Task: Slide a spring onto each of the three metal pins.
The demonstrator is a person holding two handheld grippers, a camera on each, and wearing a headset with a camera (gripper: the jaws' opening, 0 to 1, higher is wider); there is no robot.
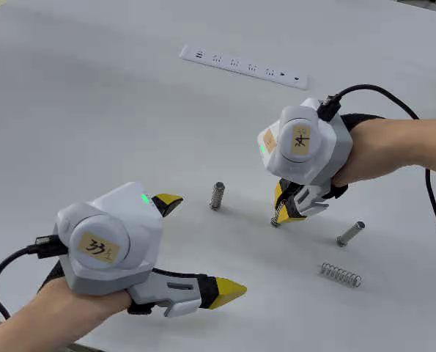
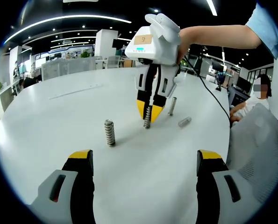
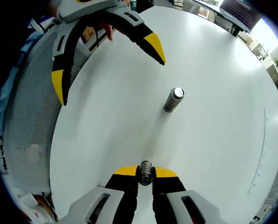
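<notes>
**Two grippers, three springs, two pins in plain sight**

On one white table, the left gripper hovers with its jaws spread wide and nothing in them. The right gripper is pinched on an upright spring; I cannot tell whether there is a pin inside it. One power strip lies beyond. One sprung pin stands just left of the right gripper. The left gripper view shows the bare pin standing upright. Beside it lies one loose spring.

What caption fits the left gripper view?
Right hand-held gripper shut on an upright spring, beside a spring-covered pin; left hand-held gripper open.
</notes>
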